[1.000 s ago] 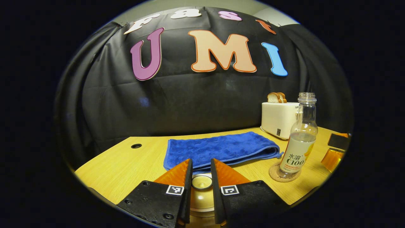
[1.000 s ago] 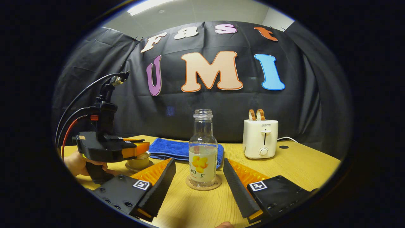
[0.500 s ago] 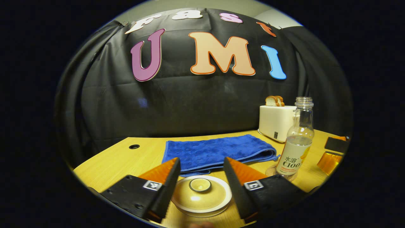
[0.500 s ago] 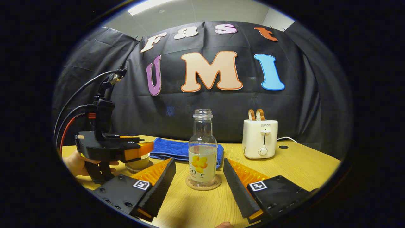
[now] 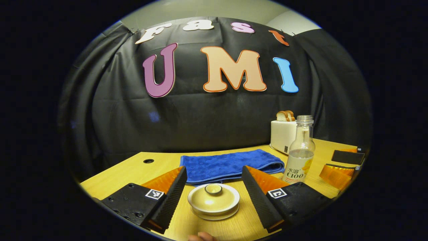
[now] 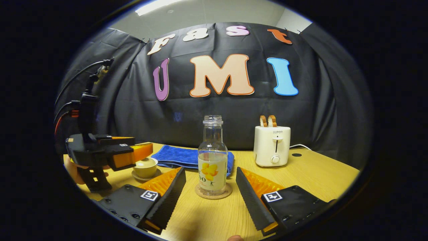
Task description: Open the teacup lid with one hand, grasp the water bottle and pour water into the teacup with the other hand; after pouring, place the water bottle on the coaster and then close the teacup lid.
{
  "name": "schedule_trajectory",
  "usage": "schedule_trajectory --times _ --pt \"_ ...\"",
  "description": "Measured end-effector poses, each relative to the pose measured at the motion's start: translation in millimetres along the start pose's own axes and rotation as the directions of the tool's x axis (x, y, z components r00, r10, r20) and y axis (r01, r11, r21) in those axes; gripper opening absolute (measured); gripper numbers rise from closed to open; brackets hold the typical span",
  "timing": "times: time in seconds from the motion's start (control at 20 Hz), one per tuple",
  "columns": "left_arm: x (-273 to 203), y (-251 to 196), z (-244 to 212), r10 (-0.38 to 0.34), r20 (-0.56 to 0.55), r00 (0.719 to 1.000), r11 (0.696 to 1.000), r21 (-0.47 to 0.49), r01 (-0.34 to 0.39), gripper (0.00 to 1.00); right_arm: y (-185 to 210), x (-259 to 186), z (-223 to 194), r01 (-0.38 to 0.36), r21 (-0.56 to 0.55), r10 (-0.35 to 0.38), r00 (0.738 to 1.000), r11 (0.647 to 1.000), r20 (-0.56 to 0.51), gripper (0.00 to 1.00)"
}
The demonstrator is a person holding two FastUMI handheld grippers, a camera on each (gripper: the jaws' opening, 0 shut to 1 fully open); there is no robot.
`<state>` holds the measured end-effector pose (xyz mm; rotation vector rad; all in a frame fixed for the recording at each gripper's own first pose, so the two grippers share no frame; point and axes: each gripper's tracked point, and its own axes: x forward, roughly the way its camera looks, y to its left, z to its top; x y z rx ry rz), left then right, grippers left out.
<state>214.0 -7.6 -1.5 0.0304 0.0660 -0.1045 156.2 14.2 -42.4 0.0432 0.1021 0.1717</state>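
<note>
both your claws gape wide
lid [image 5: 213, 197] sits on the teacup [image 6: 144, 167]; water bottle [image 6: 212, 160] stands on its coaster [image 6: 213, 193].

Booth: black cloth wall [image 6: 214, 113], wooden table [image 6: 314, 174]

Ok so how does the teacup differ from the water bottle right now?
The teacup is low, wide and opaque with its lid on; the water bottle is tall, narrow, clear and uncapped. The teacup sits on a saucer, the water bottle on a round coaster. The teacup lies between the open left claw, the water bottle ahead of the open right claw. Both stand upright on the table, untouched.
</note>
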Motion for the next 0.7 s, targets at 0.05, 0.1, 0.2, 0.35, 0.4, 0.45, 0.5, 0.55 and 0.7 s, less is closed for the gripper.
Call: schedule_trajectory --times 0.05,0.1,0.2,0.35,0.4,0.45,0.5,0.55,0.7 --pt "-10.2 -0.9 -0.9 0.005 -0.006 1.000 1.000 0.006 -0.005 0.96 1.0 -3.3 0.7 -0.001 0.001 0.001 1.000 1.000 0.001 0.96" --pt "-19.8 -0.6 -0.1 0.014 -0.001 1.000 1.000 0.011 -0.014 0.96 3.0 -6.9 0.0 -0.003 -0.002 0.003 1.000 1.000 0.002 0.97" --pt "-38.9 -4.6 3.1 0.010 0.009 1.000 1.000 0.008 -0.010 0.96 4.9 -14.4 1.2 -0.004 -0.008 0.004 1.000 1.000 0.005 0.97" --pt "-65.0 -7.3 3.8 0.011 0.010 1.000 1.000 0.010 -0.011 0.96 11.5 -25.3 1.7 -0.013 -0.013 0.013 1.000 1.000 0.004 0.97" --pt "-73.0 -7.5 4.0 0.013 0.009 1.000 1.000 0.007 -0.013 0.96 13.6 -29.7 1.1 -0.016 -0.016 0.016 1.000 1.000 0.003 0.97" --pt "-81.4 -7.8 4.3 0.013 0.011 1.000 1.000 0.001 -0.013 0.96 16.3 -34.2 1.4 -0.021 -0.022 0.021 1.000 1.000 0.000 0.97" --pt "-88.3 -7.6 5.7 0.017 0.018 1.000 1.000 -0.006 -0.017 0.96 18.7 -38.7 0.4 -0.026 -0.032 0.026 1.000 0.999 -0.002 0.96" --pt "-95.3 -6.2 4.9 0.020 0.017 1.000 1.000 -0.012 -0.020 0.96 20.0 -43.8 1.8 -0.026 -0.041 0.026 1.000 0.999 0.000 0.97" --pt "-114.6 -4.8 -1.9 0.031 0.009 0.999 0.999 -0.038 -0.030 0.96 24.4 -62.6 1.8 -0.035 -0.056 0.035 0.999 0.998 -0.002 0.97"
